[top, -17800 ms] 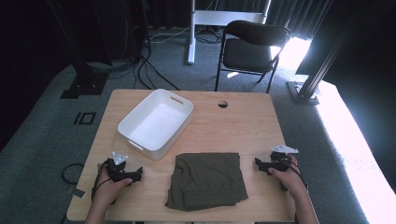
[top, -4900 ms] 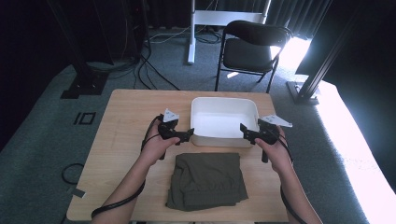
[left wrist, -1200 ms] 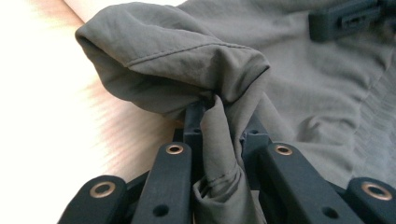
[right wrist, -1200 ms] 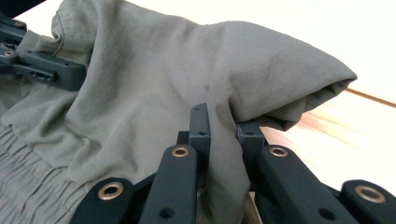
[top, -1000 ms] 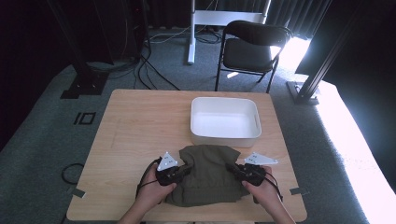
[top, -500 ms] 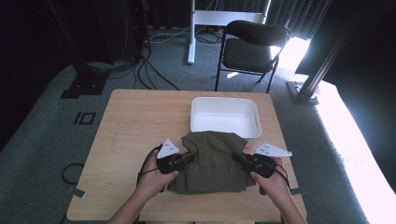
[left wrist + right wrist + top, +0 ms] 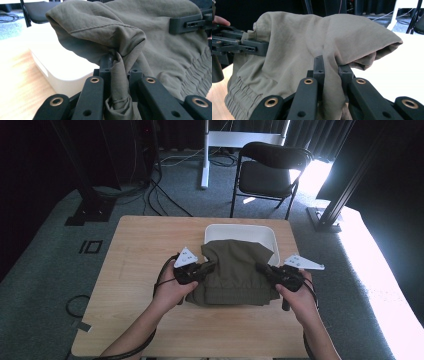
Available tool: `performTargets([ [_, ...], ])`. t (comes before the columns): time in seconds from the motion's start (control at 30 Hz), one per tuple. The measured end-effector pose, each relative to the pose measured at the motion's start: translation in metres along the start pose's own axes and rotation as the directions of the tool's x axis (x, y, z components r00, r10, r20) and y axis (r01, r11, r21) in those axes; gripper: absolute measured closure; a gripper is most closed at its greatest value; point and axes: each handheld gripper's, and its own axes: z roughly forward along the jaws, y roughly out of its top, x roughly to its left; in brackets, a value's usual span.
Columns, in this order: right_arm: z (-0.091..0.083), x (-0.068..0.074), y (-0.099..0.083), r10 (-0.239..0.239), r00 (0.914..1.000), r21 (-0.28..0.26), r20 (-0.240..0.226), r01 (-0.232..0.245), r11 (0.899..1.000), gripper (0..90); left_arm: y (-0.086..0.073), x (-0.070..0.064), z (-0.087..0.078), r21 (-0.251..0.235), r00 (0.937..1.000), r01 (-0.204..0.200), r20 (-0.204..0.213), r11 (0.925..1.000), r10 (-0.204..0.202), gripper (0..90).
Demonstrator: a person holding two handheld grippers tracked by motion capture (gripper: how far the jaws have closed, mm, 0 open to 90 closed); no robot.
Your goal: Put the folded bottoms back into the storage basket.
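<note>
Change: the olive garment (image 7: 234, 270) has moved from the tabletop's (image 7: 135, 250) near edge toward the far edge; its front fold now hangs over the white bin (image 7: 240, 231).
Left hand-held gripper (image 7: 209, 266): clamped on the garment's left side.
Right hand-held gripper (image 7: 260, 268): clamped on its right side.
Writing: none readable.

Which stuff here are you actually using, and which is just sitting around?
In use: cloth, white tub, left gripper, right gripper, both pinching the cloth.
Sitting around: chair, floor cables, white stand.
</note>
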Motion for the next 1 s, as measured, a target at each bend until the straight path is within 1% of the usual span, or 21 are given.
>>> performTargets([
  [0.03,0.001,-0.003,0.006,0.003,1.0000,-0.009,0.003,-0.003,1.000,81.6,0.002,0.001,0.001,-0.007,1.0000,0.005,0.000,1.0000,-0.005,81.3],
  [0.07,0.001,-0.004,0.008,0.003,1.0000,-0.012,0.006,-0.003,1.000,81.5,0.006,0.003,0.002,-0.003,1.0000,-0.003,-0.003,1.0000,0.003,81.3],
  [0.1,0.001,-0.006,0.012,0.008,1.0000,-0.019,0.004,-0.008,1.000,81.6,0.009,0.005,0.004,-0.015,1.0000,0.001,-0.003,0.9999,-0.001,81.3],
  [0.17,0.003,-0.009,0.019,0.009,0.9999,-0.027,0.011,-0.009,1.000,81.6,0.016,0.008,0.007,-0.013,1.0000,-0.005,-0.003,0.9999,0.005,81.3],
  [0.2,0.003,-0.011,0.021,0.011,0.9999,-0.030,0.011,-0.011,0.999,81.6,0.020,0.010,0.009,-0.022,1.0000,-0.002,-0.005,0.9997,0.001,81.3],
  [0.23,0.005,-0.012,0.025,0.010,0.9998,-0.032,0.017,-0.009,0.999,81.6,0.024,0.012,0.011,-0.018,0.9999,-0.008,-0.009,0.9998,0.008,81.3],
  [0.27,0.006,-0.015,0.029,0.014,0.9997,-0.035,0.022,-0.013,0.999,81.6,0.026,0.013,0.013,-0.027,1.0000,0.000,-0.008,0.9996,0.000,81.3],
  [0.33,0.009,-0.019,0.034,0.023,0.9995,-0.036,0.024,-0.022,0.999,81.6,0.032,0.016,0.018,-0.028,0.9999,-0.008,-0.010,0.9996,0.008,81.4],
  [0.37,0.009,-0.019,0.034,0.023,0.9995,-0.036,0.024,-0.022,0.999,81.6,0.032,0.016,0.018,-0.028,0.9999,-0.008,-0.010,0.9996,0.008,81.4],
  [0.4,0.011,-0.021,0.036,0.022,0.9993,-0.035,0.032,-0.021,0.999,81.6,0.036,0.020,0.022,-0.038,0.9999,-0.011,0.000,0.9992,0.011,81.4],
  [0.43,0.014,-0.027,0.040,0.034,0.9987,-0.038,0.039,-0.032,0.999,81.6,0.038,0.022,0.024,-0.046,1.0000,-0.002,0.002,0.9989,0.002,81.3],
  [0.5,0.017,-0.033,0.043,0.046,0.9980,-0.037,0.044,-0.044,0.998,81.6,0.041,0.027,0.029,-0.043,1.0000,0.008,0.007,0.9990,-0.007,81.3],
  [0.53,0.018,-0.035,0.044,0.055,0.9975,-0.036,0.046,-0.053,0.998,81.6,0.042,0.028,0.031,-0.047,0.9999,0.010,0.002,0.9988,-0.010,81.3],
  [0.57,0.020,-0.038,0.045,0.061,0.9969,-0.035,0.049,-0.059,0.998,81.6,0.043,0.030,0.034,-0.039,1.0000,0.004,0.000,0.9992,-0.004,81.3],
  [0.63,0.022,-0.042,0.046,0.064,0.9965,-0.032,0.055,-0.062,0.998,81.6,0.047,0.033,0.037,-0.042,1.0000,0.009,-0.002,0.9991,-0.010,81.3],
  [0.67,0.024,-0.043,0.047,0.069,0.9958,-0.034,0.060,-0.067,0.997,81.6,0.048,0.034,0.039,-0.036,1.0000,0.001,-0.004,0.9994,-0.001,81.3],
  [0.77,0.026,-0.046,0.048,0.076,0.9949,-0.032,0.066,-0.074,0.997,81.6,0.052,0.035,0.043,-0.040,1.0000,0.003,-0.008,0.9992,-0.004,81.3],
  [0.87,0.030,-0.053,0.054,0.085,0.9929,-0.041,0.082,-0.082,0.996,81.6,0.059,0.039,0.050,-0.046,0.9999,0.009,-0.014,0.9989,-0.010,81.3],
  [0.93,0.033,-0.056,0.057,0.085,0.9919,-0.043,0.095,-0.081,0.996,81.6,0.065,0.042,0.054,-0.046,0.9997,0.005,-0.024,0.9989,-0.006,81.3],
  [0.97,0.033,-0.056,0.057,0.085,0.9919,-0.043,0.095,-0.081,0.996,81.6,0.065,0.042,0.054,-0.046,0.9997,0.005,-0.024,0.9989,-0.006,81.3],
  [1.0,0.034,-0.058,0.059,0.086,0.9913,-0.046,0.100,-0.081,0.996,81.6,0.072,0.044,0.059,-0.045,0.9994,0.000,-0.033,0.9990,-0.002,81.3],
])
